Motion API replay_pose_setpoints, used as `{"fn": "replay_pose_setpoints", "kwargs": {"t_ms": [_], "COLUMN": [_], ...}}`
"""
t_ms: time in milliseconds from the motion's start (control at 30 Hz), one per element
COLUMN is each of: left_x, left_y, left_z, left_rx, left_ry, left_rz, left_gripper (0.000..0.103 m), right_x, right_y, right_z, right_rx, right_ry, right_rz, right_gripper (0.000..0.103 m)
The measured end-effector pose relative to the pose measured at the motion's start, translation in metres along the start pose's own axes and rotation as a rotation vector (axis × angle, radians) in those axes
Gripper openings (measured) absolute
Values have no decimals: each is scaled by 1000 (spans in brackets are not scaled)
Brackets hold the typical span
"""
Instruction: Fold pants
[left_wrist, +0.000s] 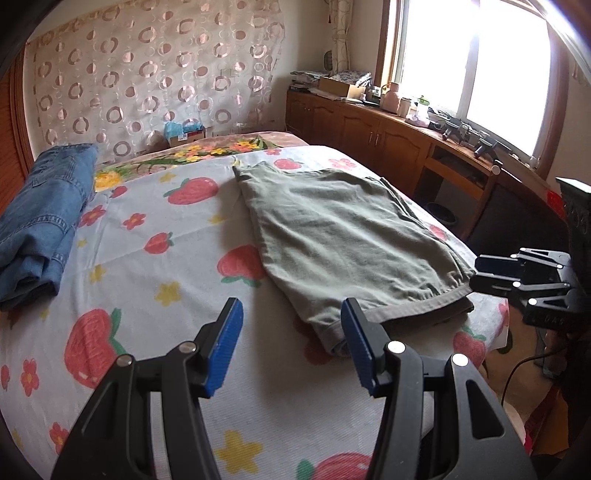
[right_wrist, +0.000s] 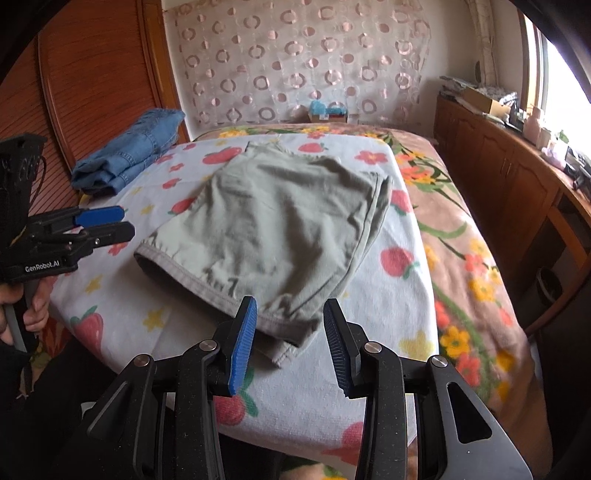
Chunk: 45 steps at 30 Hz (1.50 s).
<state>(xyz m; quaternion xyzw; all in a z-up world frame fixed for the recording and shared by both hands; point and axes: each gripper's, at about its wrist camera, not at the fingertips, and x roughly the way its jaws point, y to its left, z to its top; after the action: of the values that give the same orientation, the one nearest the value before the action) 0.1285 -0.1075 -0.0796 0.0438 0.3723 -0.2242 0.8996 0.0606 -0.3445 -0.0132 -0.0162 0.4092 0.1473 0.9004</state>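
Note:
Grey-green pants (left_wrist: 343, 225) lie folded flat on the strawberry-print sheet (left_wrist: 155, 266); they also show in the right wrist view (right_wrist: 284, 225). Their waistband lies along the near edge. My left gripper (left_wrist: 291, 347) is open and empty, just short of the pants' near left corner. It also shows at the left of the right wrist view (right_wrist: 110, 223). My right gripper (right_wrist: 290, 343) is open and empty, over the pants' near right corner. It shows at the right of the left wrist view (left_wrist: 487, 273).
Folded blue jeans (left_wrist: 40, 218) lie at the far left of the bed, also seen in the right wrist view (right_wrist: 129, 155). A wooden cabinet (left_wrist: 369, 129) with clutter runs under the window on the right. A patterned curtain (left_wrist: 147, 70) hangs behind the bed.

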Motion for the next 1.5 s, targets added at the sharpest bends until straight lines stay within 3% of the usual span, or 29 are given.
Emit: {"fn": "replay_pose_setpoints", "kwargs": {"t_ms": [200, 267, 333, 500, 767, 833, 1033, 1233, 1333, 1500], "left_x": [10, 15, 19, 26, 33, 33, 33, 35, 35, 34], "left_y": [-7, -8, -7, -1, 7, 7, 7, 10, 10, 9], "left_z": [3, 0, -2, -6, -14, -14, -15, -15, -15, -15], "left_rx": [13, 22, 20, 10, 1, 1, -8, -30, -30, -31], "left_ry": [20, 41, 56, 81, 99, 98, 93, 92, 91, 89], "left_rz": [-12, 7, 17, 31, 25, 25, 19, 3, 3, 3], "left_gripper": [54, 54, 54, 54, 54, 54, 55, 55, 55, 55], "right_x": [6, 6, 4, -5, -3, 1, 10, 20, 20, 20], "right_y": [-1, 0, 0, 6, 6, 1, -6, 2, 7, 5], "right_z": [-7, -7, -8, -5, -10, -11, -12, -17, -19, -21], "right_rx": [11, 7, 3, -25, -6, 21, 77, 65, 38, 40], "right_ry": [30, 33, 28, 0, 8, 13, 21, 36, 26, 19], "right_rz": [14, 17, 14, 22, 7, -11, -37, -26, -27, -12], "right_gripper": [37, 32, 17, 10, 10, 21, 39, 40, 33, 31]}}
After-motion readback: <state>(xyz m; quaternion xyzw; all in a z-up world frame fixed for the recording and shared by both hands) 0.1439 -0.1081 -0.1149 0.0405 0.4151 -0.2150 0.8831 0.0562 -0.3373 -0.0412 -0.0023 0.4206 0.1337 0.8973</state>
